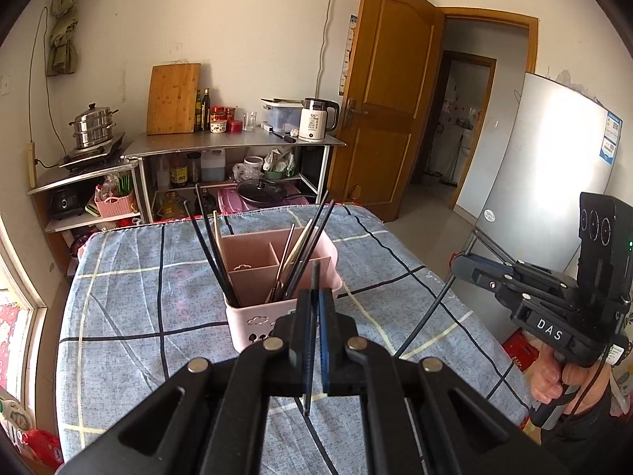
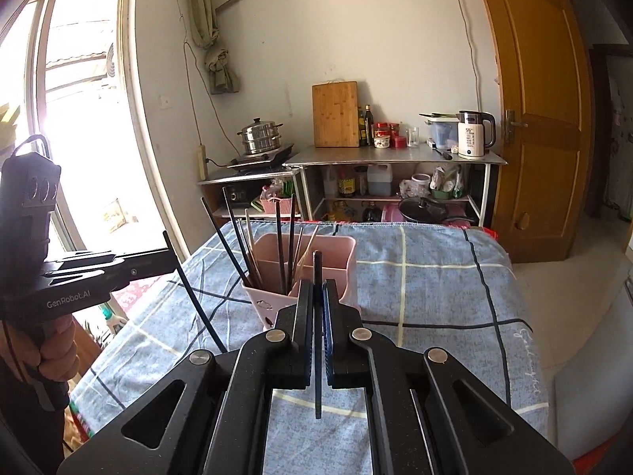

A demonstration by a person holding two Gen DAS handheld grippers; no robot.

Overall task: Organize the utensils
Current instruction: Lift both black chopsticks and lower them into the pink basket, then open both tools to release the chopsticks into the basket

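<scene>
Left tool is clamped tight on a black chopstick, the stick standing upright between the fingers, just in front of the pink caddy. Right tool pinches its own chopstick the same way, hovering near the caddy's front corner. Caddy sits mid-worktop on the blue checked cloth, with more chopsticks leaning out of its front compartments, dark ones to the left and a mixed bunch on the right.
</scene>
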